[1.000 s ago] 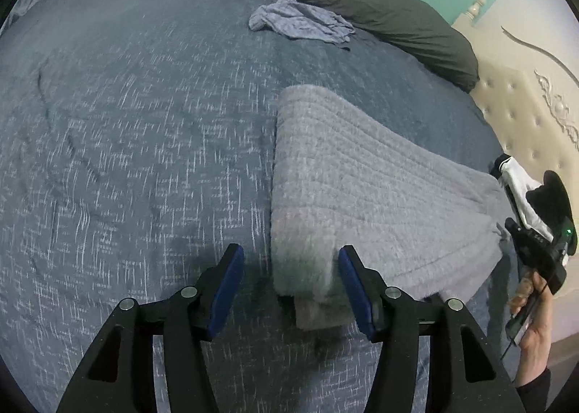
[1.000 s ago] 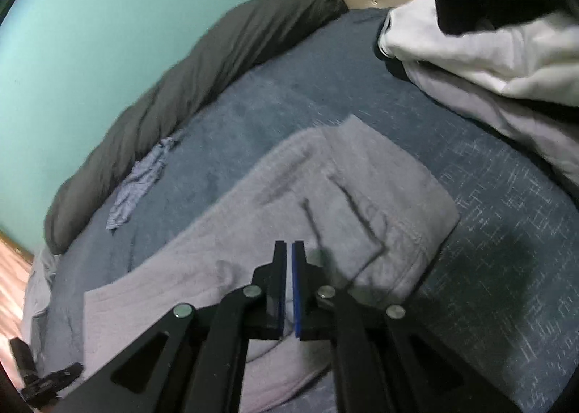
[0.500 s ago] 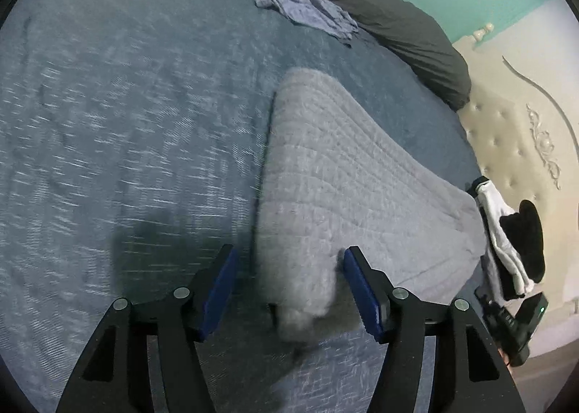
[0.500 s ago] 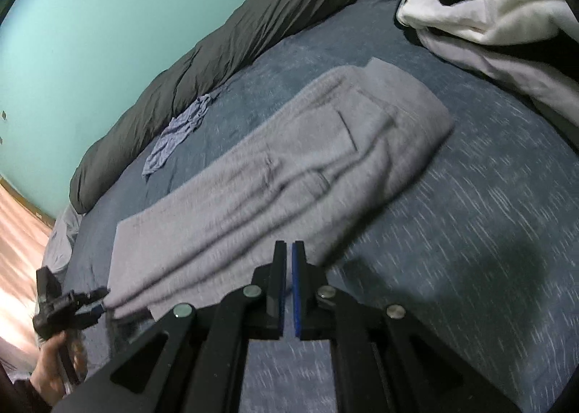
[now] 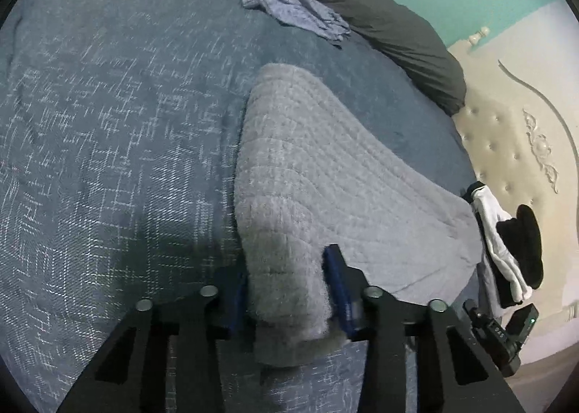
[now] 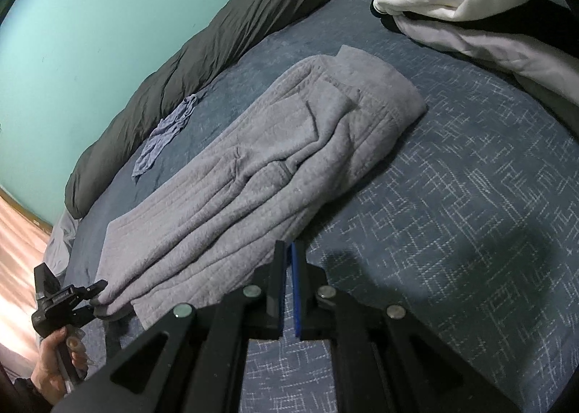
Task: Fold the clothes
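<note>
Grey quilted trousers point(image 6: 260, 167) lay folded lengthwise on the blue patterned bedspread point(image 6: 470, 214) — long axis running from the waistband, near the pile of white and black clothes point(image 6: 470, 4), down to the leg hems at the bed's edge. The left gripper point(image 5: 289, 290) was clamped on those hems, bunched fabric filling the space between its blue pads. The right gripper point(image 6: 287, 290) hovered over bare bedspread beside the trousers, fingers pressed together on nothing. A crumpled lilac garment point(image 5: 296, 11) lay against the dark rolled duvet point(image 5: 362, 4).
</note>
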